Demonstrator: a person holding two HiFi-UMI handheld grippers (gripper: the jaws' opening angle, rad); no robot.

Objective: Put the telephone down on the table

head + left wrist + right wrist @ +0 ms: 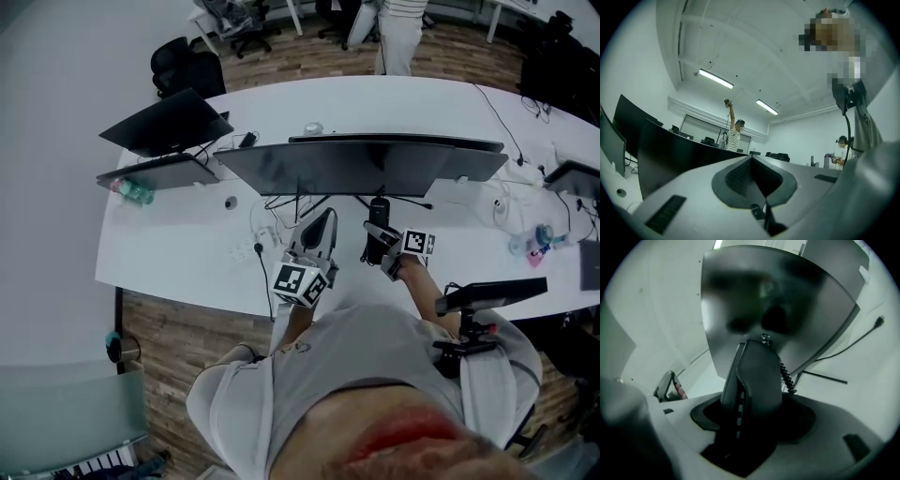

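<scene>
Our right hand-held gripper [749, 427] clamped on the telephone handset [754, 376], its coiled cord [785, 372] plain only in that gripper's view, our left hand-held gripper [761, 199] pressed together and empty, head view alone placing the handset over the table [187, 258], open room between monitor [366, 169] and near edge

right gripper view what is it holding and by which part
The right tool grips the handset by its near end, opposite where the cord attaches.
</scene>
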